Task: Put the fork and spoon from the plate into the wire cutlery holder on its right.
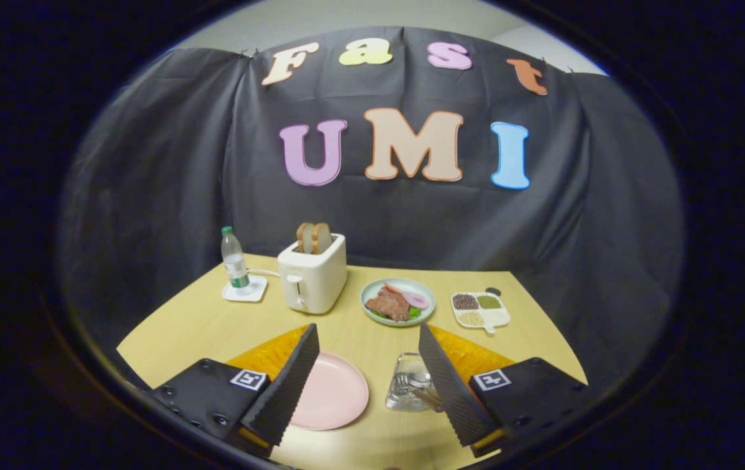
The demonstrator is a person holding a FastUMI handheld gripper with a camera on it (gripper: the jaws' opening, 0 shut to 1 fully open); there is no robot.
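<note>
A white two-slot toaster (312, 281) with two bread slices (314, 237) is standing at the table's far side. At its nine o'clock, a clear plastic bottle (234, 258) is sitting on a white square coaster (245, 289). At its three o'clock, a pale green plate of meat (397, 301) is lying beside a white divided dish of grains (480, 310).

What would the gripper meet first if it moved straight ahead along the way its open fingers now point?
Probably bare table first, since the open gripper tilts down between the pink plate and the cutlery holder. Farther along sits the food plate. Depth is uncertain.
</note>
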